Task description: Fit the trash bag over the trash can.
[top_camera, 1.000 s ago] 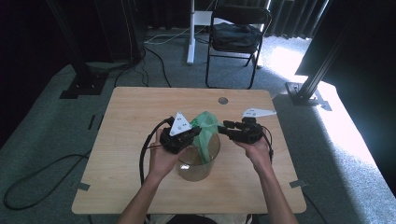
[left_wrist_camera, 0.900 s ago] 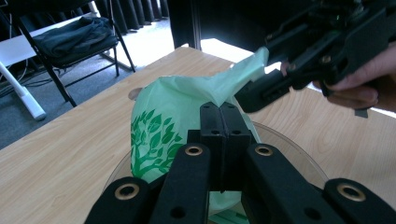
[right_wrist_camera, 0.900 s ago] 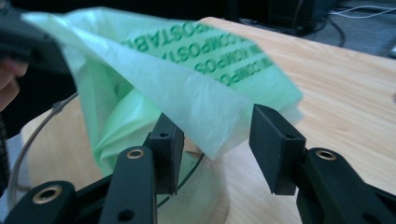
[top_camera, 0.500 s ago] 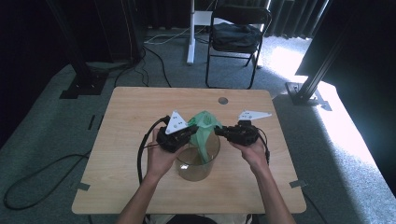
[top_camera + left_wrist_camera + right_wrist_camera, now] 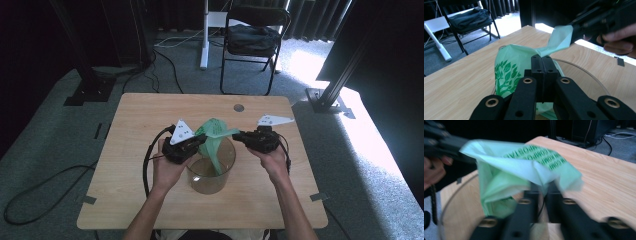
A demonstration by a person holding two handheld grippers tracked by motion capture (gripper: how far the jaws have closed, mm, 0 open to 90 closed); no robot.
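A thin green compostable bag point(image 5: 214, 134) hangs into a clear round bowl point(image 5: 196, 181) at the middle of the table point(image 5: 140, 115). My left gripper point(image 5: 201, 142) is shut on the bag's near-left edge, its jaws together on the film point(image 5: 509, 67) above the bowl's rim point(image 5: 586, 73). The bag's top runs taut across to my right gripper point(image 5: 238, 135), which pinches the far corner. Its jaws have just been opening a little, and the bag point(image 5: 519, 167) still lies between and over them point(image 5: 543, 188). Both grippers hover just above the bowl.
A black folding chair point(image 5: 255, 35) with a dark bundle on it stands beyond the table's far edge, beside a white post point(image 5: 204, 35) and floor cables. A round cable hole point(image 5: 239, 107) sits near the table's back edge. Bare wood surrounds the bowl.
The bag's top has been drawn from a bunched peak into a flatter span between the two grippers. Both hands have stayed almost where they were.
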